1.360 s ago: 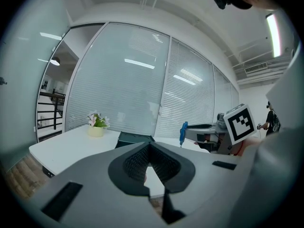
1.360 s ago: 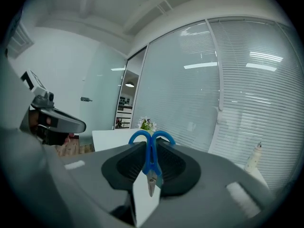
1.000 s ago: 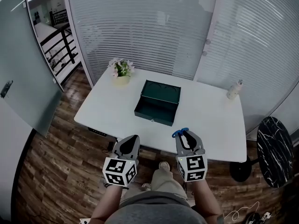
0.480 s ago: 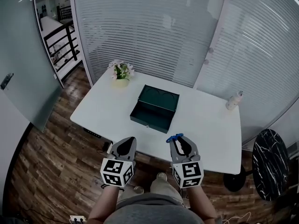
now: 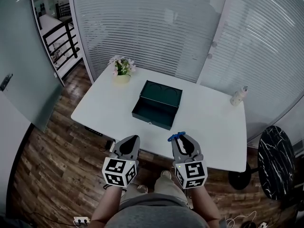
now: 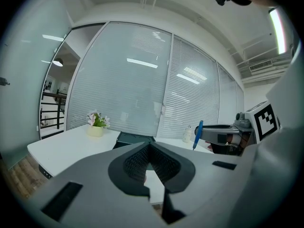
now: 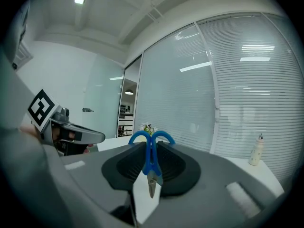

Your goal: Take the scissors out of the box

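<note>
The dark green box (image 5: 156,103) stands open on the white table (image 5: 209,127), its lid tipped back and nothing showing inside it. My right gripper (image 5: 182,137) hovers at the table's near edge, shut on the blue-handled scissors (image 5: 175,137). In the right gripper view the scissors (image 7: 151,156) stand between the pads, handles away from the camera and blades toward it. Beside it on the left, my left gripper (image 5: 134,138) is shut and holds nothing. In the left gripper view its pads (image 6: 137,160) meet at the tip, and the scissors (image 6: 198,133) show at the right.
A small pot of flowers (image 5: 121,70) stands at the table's far left corner and a small bottle (image 5: 237,96) at its far right. A round black marble side table (image 5: 275,163) is on the right. Glass walls with blinds stand behind. The person stands on the wooden floor before the table.
Both grippers stay in about the same place at the table's near edge, the right one still holding the scissors. Only the head view has shifted a little.
</note>
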Motion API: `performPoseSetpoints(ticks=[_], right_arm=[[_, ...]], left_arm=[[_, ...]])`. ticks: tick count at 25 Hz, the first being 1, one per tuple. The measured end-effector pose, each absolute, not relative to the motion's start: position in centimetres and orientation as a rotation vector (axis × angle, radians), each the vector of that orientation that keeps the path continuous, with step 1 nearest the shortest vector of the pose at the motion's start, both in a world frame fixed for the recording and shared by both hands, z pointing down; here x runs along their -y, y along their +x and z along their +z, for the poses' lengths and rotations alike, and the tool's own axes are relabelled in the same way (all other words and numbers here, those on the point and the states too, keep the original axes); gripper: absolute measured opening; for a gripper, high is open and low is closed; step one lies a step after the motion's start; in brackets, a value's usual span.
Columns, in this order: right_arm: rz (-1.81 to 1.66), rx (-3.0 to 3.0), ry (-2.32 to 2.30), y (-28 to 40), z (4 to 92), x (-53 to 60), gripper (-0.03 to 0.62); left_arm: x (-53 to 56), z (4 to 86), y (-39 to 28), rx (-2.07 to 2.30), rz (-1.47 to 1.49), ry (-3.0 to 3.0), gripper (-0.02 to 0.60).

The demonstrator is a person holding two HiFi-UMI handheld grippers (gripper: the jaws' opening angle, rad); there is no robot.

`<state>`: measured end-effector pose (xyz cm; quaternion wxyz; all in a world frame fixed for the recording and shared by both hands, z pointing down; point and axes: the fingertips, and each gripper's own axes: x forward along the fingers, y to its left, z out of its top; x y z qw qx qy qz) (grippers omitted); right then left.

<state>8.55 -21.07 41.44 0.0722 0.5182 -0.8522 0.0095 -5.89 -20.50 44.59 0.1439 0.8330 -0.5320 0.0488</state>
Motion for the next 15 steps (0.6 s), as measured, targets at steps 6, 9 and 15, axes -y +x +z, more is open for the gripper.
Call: performPoseSetpoints(ticks=[6,9,15], right_arm=[[0.022,2.558,1.572,8.46,41.33,21.08,0.089],[0.022,2.559,1.579,8.43,41.36,21.19,0.089],[0.017,2.556,1.58,7.82,41.28,21.45,0.089]], left_arm=[[20.65,44.52,-5.68,1.515,0.147,2.419,0.005],[20.78,44.44,-5.61,1.508,0.147,2.429,0.005],[21.13,44.34,-6.13,1.501,0.155,2.436,0.005]])
